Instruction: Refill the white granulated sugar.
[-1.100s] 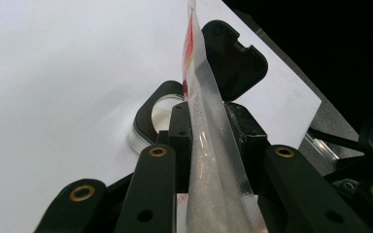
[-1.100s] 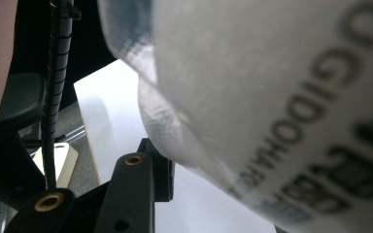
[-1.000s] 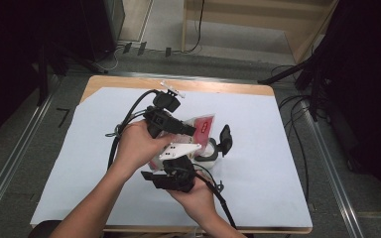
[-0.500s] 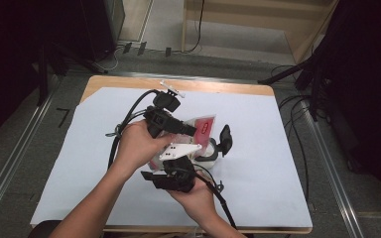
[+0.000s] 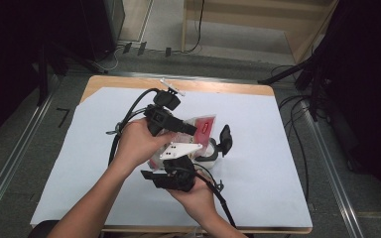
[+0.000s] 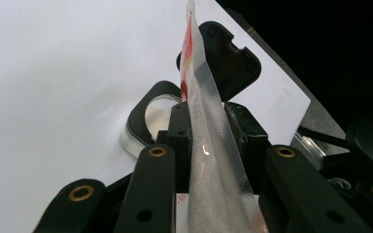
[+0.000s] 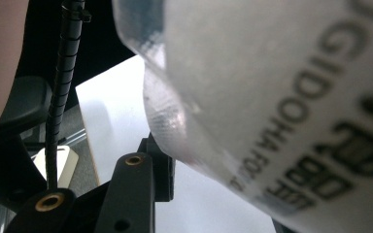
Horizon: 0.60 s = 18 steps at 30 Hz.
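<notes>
Because I want the bag [image 6: 209, 145] kept up over the jar [image 5: 209, 154], my left claw [image 6: 209, 127] is pinched shut on its clear edge; my right claw [image 5: 171, 174] has hold of the bag too, nearer me; the jar sits open on the white sheet [image 5: 278, 163], right under the bag; its black lid [image 5: 225, 138] stands beside the jar, close enough to bump.

We see a white sheet [image 5: 278, 163] covering the wooden table [image 5: 213, 87], and a black-lidded glass jar [image 5: 218, 146] near its middle.
</notes>
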Each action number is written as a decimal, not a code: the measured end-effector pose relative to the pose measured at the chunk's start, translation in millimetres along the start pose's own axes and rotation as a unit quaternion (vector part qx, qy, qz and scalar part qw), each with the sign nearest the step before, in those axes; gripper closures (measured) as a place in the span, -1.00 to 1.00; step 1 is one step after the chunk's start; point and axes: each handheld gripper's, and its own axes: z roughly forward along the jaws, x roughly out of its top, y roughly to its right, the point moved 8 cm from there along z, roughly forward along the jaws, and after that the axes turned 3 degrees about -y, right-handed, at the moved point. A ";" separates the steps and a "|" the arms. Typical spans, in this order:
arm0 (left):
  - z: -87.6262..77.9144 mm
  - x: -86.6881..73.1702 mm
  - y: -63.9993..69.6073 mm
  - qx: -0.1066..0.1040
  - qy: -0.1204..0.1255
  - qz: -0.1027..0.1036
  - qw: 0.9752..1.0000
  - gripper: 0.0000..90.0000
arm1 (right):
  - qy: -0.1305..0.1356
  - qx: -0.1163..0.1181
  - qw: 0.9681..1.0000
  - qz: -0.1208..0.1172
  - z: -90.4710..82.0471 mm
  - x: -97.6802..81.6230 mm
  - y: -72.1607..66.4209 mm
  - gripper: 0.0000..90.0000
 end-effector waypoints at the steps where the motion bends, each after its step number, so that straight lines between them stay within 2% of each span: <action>1: 0.0 0.0 0.0 0.000 0.000 0.000 1.000 0.66 | 0.000 0.000 1.000 0.000 0.0 0.0 0.0 0.42; 7: -1.5 6.5 0.8 -0.004 0.002 0.001 1.000 0.67 | 0.005 -0.009 1.000 -0.001 -2.1 4.6 3.8 0.42; 11: -2.2 10.5 3.2 -0.010 0.011 0.000 1.000 0.67 | 0.014 -0.017 1.000 0.003 -2.2 6.5 6.9 0.42; 14: -2.0 10.9 4.8 -0.017 0.021 -0.002 1.000 0.67 | 0.015 -0.025 1.000 -0.002 -3.4 6.3 7.8 0.42; 18: 1.1 11.7 3.0 -0.016 0.018 -0.003 1.000 0.67 | 0.013 -0.024 1.000 0.001 -3.2 4.6 9.5 0.42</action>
